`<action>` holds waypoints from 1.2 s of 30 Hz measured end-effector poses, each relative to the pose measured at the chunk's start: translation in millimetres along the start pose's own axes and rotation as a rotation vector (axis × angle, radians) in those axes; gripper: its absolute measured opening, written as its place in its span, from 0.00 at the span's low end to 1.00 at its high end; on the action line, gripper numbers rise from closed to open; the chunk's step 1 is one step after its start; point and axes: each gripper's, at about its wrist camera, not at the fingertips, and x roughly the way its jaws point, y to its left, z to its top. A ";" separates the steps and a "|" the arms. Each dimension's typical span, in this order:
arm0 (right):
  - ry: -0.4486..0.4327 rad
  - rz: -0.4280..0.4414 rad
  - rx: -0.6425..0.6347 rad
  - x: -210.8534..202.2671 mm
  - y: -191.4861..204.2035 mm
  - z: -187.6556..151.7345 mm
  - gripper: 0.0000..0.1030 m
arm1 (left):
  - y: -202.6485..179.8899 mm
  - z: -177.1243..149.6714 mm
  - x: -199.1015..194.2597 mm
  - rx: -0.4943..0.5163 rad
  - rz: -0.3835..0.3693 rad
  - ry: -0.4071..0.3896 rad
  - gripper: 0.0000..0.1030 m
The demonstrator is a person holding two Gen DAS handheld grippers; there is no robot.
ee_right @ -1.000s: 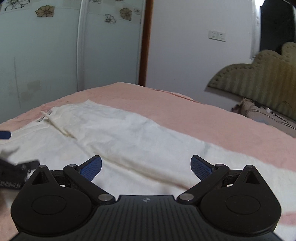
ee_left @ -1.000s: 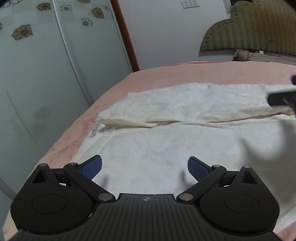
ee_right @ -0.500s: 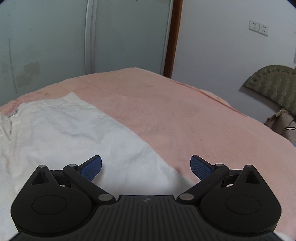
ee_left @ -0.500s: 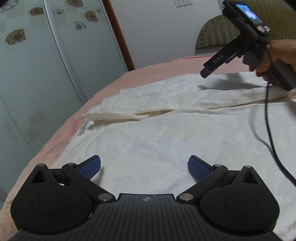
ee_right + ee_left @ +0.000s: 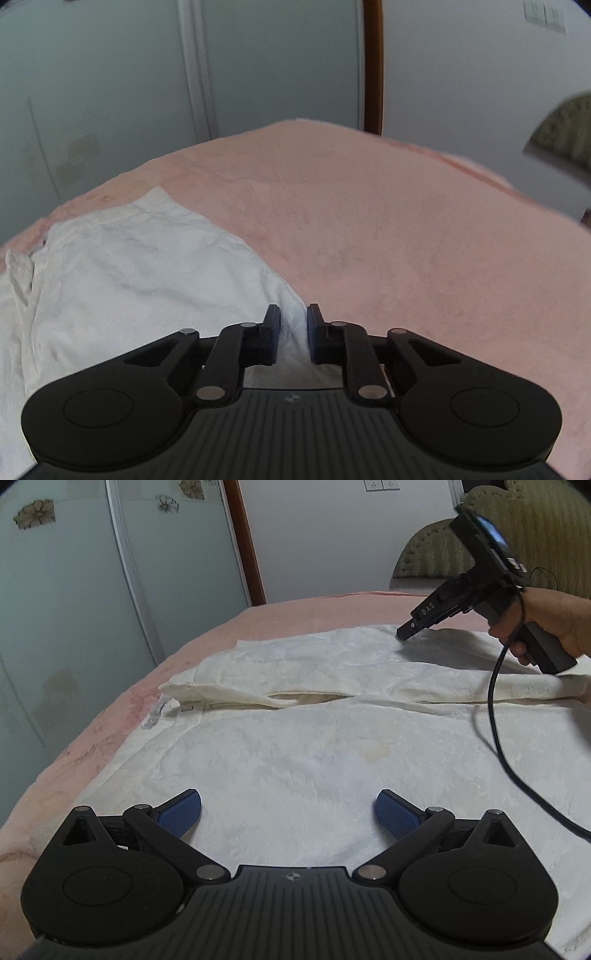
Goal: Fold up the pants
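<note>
Pink bedding [image 5: 388, 229] covers the bed on which the white pants [image 5: 295, 746] are spread flat, the waistband toward the glass wardrobe doors [image 5: 92, 590]. At the far edge of the pants, the right gripper [image 5: 293, 328] is seen with its jaws nearly together around a pinch of fabric. The left gripper [image 5: 290, 808] is held over the near leg, its jaws wide apart.
</note>
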 end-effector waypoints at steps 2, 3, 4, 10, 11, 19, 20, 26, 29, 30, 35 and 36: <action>-0.043 -0.032 -0.104 -21.1 22.6 -3.3 0.09 | 9.7 6.8 3.7 -0.031 -0.040 0.042 0.99; -0.060 -0.042 -0.157 -31.9 35.0 -6.3 0.08 | 15.7 11.6 5.6 -0.048 -0.053 0.061 0.98; -0.074 -0.046 -0.209 -43.7 47.7 -10.7 0.08 | 23.3 17.5 6.8 -0.071 -0.059 0.072 0.98; -0.075 0.016 -0.348 -88.3 101.6 -46.2 0.01 | 72.9 50.8 3.6 -0.288 -0.055 0.029 0.98; -0.060 0.034 -0.358 -90.6 108.4 -52.0 0.01 | 78.6 53.8 3.0 -0.320 -0.061 0.023 0.98; -0.089 -0.098 -0.317 -78.5 92.0 -40.5 0.21 | 86.9 76.2 16.7 -0.419 -0.132 0.056 0.98; -0.087 -0.106 -0.294 -70.2 84.7 -33.0 0.53 | 84.3 75.7 16.3 -0.411 -0.129 0.053 0.98; -0.010 -0.067 -0.081 -4.1 11.4 1.7 0.92 | 70.3 62.8 23.0 -0.313 -0.105 0.074 0.98; 0.048 -0.014 0.094 28.2 -23.1 2.9 0.85 | 74.1 64.0 26.4 -0.307 -0.100 0.075 0.99; 0.073 0.006 0.138 36.1 -30.1 0.4 0.77 | 76.7 65.9 27.5 -0.309 -0.099 0.076 0.99; 0.033 0.026 -0.001 29.7 -3.2 -12.7 0.14 | 88.0 77.8 36.3 -0.335 -0.089 0.074 0.99; 0.024 0.008 -0.073 22.0 13.8 -15.4 0.13 | 90.4 81.5 39.3 -0.349 -0.095 0.078 0.98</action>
